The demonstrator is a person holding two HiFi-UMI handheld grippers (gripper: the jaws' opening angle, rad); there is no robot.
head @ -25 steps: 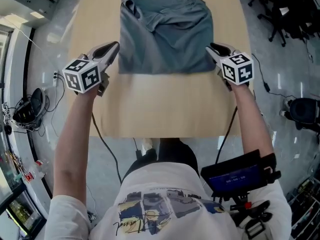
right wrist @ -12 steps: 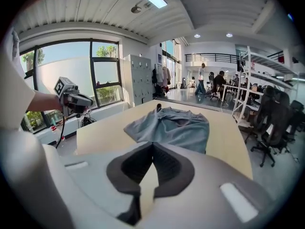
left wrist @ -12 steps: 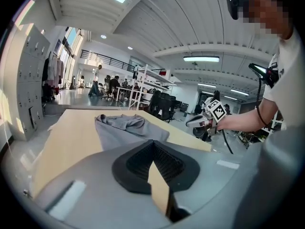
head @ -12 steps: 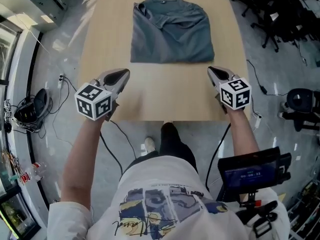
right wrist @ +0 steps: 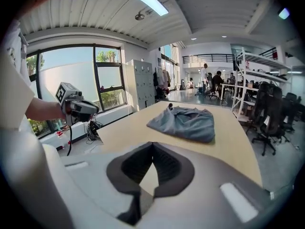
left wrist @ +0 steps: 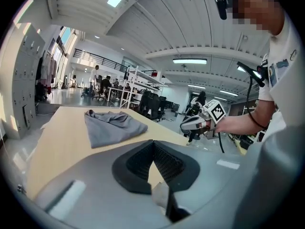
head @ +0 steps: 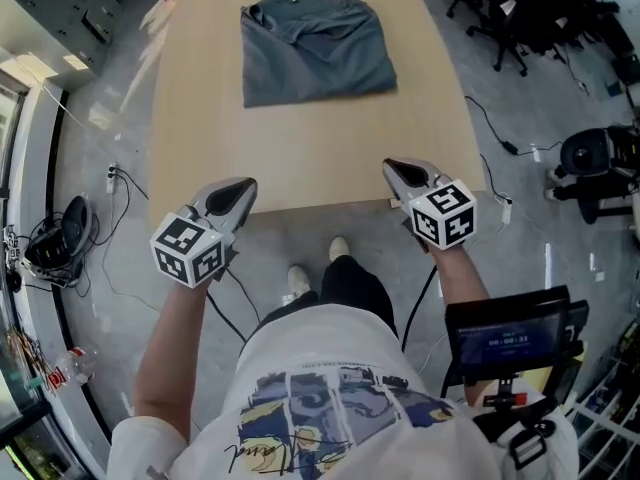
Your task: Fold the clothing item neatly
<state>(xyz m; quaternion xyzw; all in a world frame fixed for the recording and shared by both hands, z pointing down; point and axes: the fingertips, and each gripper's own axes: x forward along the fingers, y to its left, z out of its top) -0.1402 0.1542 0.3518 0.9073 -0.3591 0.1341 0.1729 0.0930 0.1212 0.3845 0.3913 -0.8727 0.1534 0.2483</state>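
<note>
A grey-blue T-shirt point(head: 312, 48) lies folded into a rough square at the far end of the wooden table point(head: 300, 158). It also shows in the left gripper view as the shirt point(left wrist: 112, 125) and in the right gripper view as the shirt point(right wrist: 186, 123). My left gripper point(head: 238, 190) hovers at the table's near edge on the left, shut and empty. My right gripper point(head: 396, 171) hangs at the near edge on the right, also shut with nothing in it. Both are far from the shirt.
Cables and a black object point(head: 60, 218) lie on the floor at the left. Black office chairs point(head: 520, 18) stand beyond the table's right side. A black device with a screen point(head: 505, 343) is worn at my right hip.
Both grippers have drawn back from the shirt's near corners to the table's near edge. The shirt stays folded at the far end, and I have stepped back from the table.
</note>
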